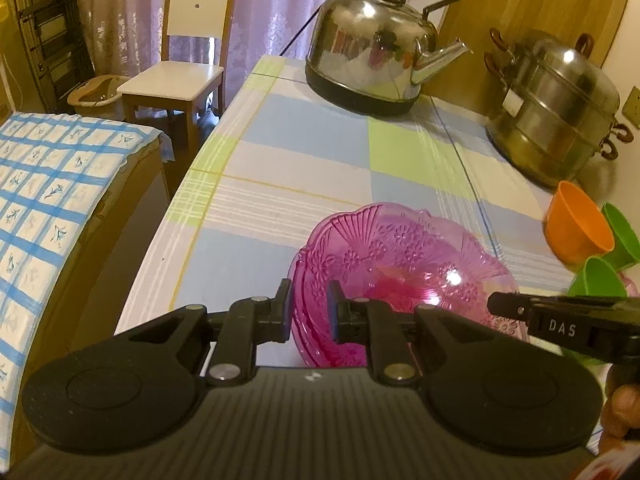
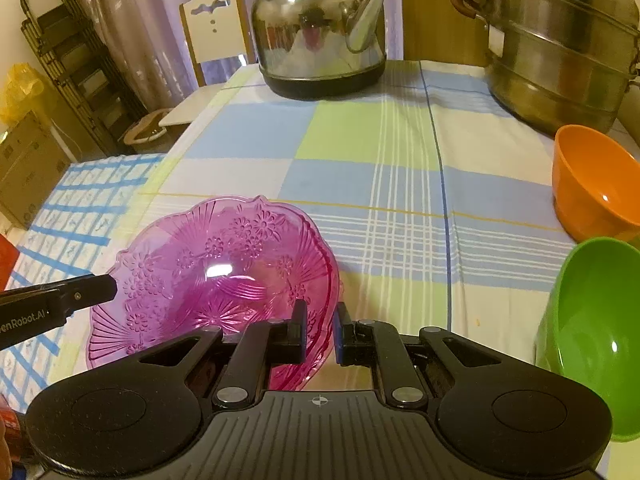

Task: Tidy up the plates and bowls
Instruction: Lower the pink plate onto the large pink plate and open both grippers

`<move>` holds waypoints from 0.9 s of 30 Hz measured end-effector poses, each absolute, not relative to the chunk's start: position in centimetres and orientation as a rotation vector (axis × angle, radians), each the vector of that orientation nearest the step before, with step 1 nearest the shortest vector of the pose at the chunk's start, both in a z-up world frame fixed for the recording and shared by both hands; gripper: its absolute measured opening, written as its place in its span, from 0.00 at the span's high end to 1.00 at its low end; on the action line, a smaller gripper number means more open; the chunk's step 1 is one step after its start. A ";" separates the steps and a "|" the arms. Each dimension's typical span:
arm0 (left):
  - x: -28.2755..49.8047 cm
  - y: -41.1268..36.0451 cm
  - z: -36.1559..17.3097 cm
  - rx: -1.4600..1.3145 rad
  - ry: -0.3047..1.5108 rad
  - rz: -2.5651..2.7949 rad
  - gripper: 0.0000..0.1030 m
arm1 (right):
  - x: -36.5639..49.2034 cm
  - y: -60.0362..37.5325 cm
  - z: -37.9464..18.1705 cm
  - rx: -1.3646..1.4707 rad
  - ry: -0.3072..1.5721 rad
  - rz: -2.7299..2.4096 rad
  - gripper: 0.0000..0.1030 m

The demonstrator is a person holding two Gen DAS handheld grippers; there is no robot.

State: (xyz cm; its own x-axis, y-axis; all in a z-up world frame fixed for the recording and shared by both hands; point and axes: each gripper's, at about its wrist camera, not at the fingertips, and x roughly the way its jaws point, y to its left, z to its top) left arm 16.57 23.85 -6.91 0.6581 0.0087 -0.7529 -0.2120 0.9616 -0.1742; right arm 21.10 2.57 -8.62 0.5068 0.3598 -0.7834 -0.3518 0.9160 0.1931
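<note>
- A table is covered with a checked cloth in blue, green and white.
- At the far end of the table a shiny metal kettle is seen, and a big steel steamer pot is set near it on the right.
- Past the table, a white and wood chair is placed before pale purple curtains.
- To the left, another cloth with blue squares is spread over something lower.
- The left gripper is held low over the near edge of the table and is pointed toward the kettle.
- The right gripper is held low too, and it is pointed the same way.
- A pink see-through bowl with flowers pressed into it is held between the two grippers, near the front of the table.
- The left rim of the pink bowl is gripped between the left gripper's fingers, which are closed on it.
- The right rim is pinched by the right gripper's fingers in the same way.
- The bowl looks tipped, but whether it is touching the cloth cannot be told.
- An orange bowl is seen on the right side of the table.
- A green bowl is placed just in front of the orange one, close to the right gripper.
</note>
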 end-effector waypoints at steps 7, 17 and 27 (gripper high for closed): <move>16.9 23.9 -7.6 -0.266 0.855 0.130 0.85 | 21.3 2.8 -8.9 -0.006 0.951 0.423 0.88; 17.4 24.4 -8.3 -0.286 0.867 0.140 0.85 | 21.8 3.1 -9.4 0.003 0.967 0.432 0.88; 16.1 24.7 -7.2 -0.325 0.821 0.166 0.80 | 21.9 1.7 -9.0 0.075 0.946 0.459 0.40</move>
